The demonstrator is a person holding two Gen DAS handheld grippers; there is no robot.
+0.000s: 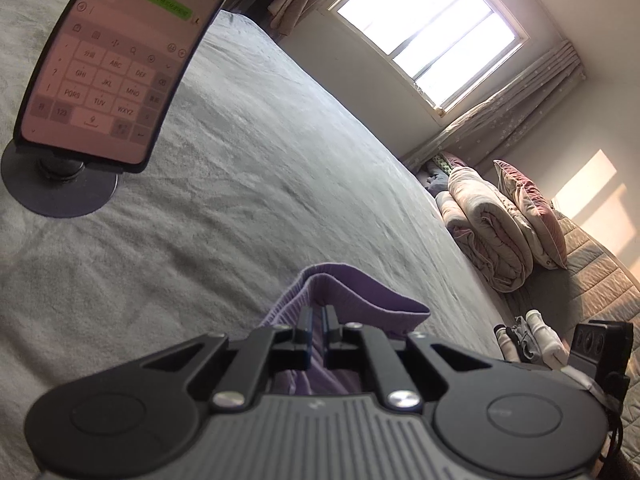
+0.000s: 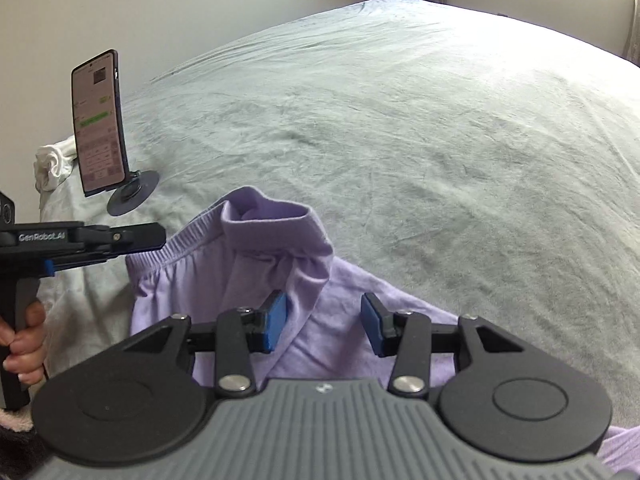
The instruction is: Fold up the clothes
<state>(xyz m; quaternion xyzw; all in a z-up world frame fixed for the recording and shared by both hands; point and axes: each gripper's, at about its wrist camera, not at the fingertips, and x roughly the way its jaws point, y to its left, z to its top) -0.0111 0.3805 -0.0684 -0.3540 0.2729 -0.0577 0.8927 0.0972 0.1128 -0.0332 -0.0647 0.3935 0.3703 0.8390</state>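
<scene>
The purple garment (image 2: 280, 280) lies on the bed (image 2: 400, 120), at the near edge, closer to the corner where the phone on its stand (image 2: 102, 124) is standing. Part of it is flat on the grey sheet, and one cuffed end is lifted and stands up as a small open tube.

The left claw (image 1: 318, 320) has its two fingers nearly together, with purple cloth pinched between them; in the right wrist view it comes in from the side at the elastic band of the garment. The right claw (image 2: 324, 326) is wide open, its blue pads on either side of a raised fold, and it grips nothing.

What can go wrong, I think: the left claw holds only a thin edge of soft cloth. If the person pulls sideways or lifts quickly, the edge may slip out and the raised part will fall in a heap. The right claw may also close on several layers at once, because the fold between its pads is bunched; then the fold will come out crooked. If both claws pull in different directions, the flat part may drag over the sheet and wrinkle it. The phone stand is near the left claw, so a wide swing toward that corner could knock it over.
</scene>
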